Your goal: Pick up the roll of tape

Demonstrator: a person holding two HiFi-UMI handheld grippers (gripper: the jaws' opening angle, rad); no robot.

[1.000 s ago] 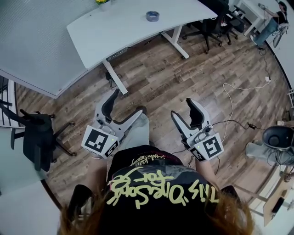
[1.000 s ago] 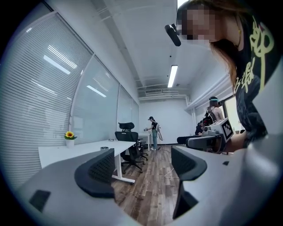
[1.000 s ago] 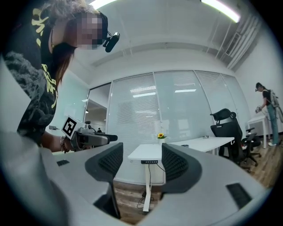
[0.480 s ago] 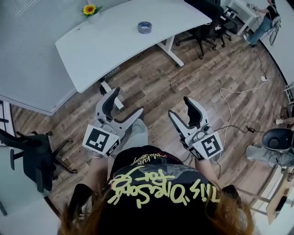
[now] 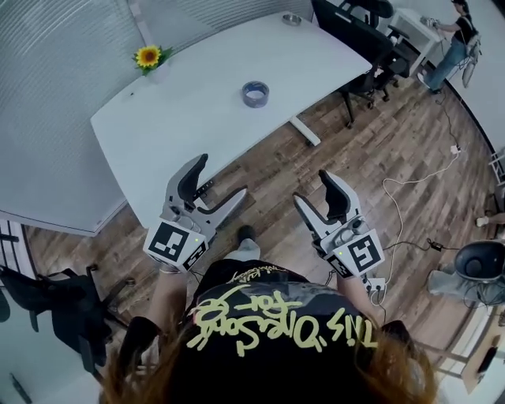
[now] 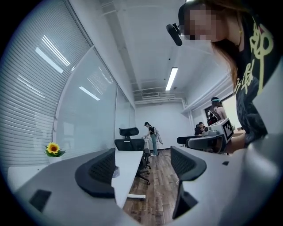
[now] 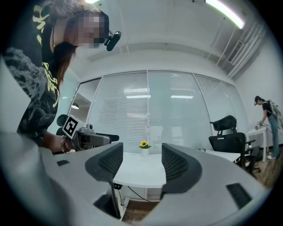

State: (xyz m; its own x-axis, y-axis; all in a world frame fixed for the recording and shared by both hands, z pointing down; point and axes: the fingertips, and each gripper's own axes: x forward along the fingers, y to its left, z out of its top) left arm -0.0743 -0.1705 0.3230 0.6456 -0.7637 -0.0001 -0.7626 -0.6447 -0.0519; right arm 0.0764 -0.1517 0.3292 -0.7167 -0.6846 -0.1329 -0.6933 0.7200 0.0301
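The roll of tape [image 5: 255,94], blue-grey, lies flat on the white table [image 5: 197,110], out ahead of both grippers. In the head view my left gripper [image 5: 217,180] hovers over the table's near edge, jaws open and empty. My right gripper [image 5: 316,193] is open and empty too, over the wood floor just short of the table. In the left gripper view its jaws [image 6: 141,170] frame the table's end [image 6: 128,165]. Between the jaws [image 7: 139,164] in the right gripper view I see the tabletop [image 7: 139,174]. The tape is not clear in either gripper view.
A sunflower in a small vase [image 5: 147,57] stands at the table's far left, a small bowl [image 5: 292,18] at its far end. Black office chairs [image 5: 355,31] crowd the right end; another chair [image 5: 47,292] is at lower left. Cables [image 5: 410,173] run across the floor.
The table and tape have slid down the head view, closer to me. Both grippers have advanced with me, still open; the left one now reaches over the table's edge.
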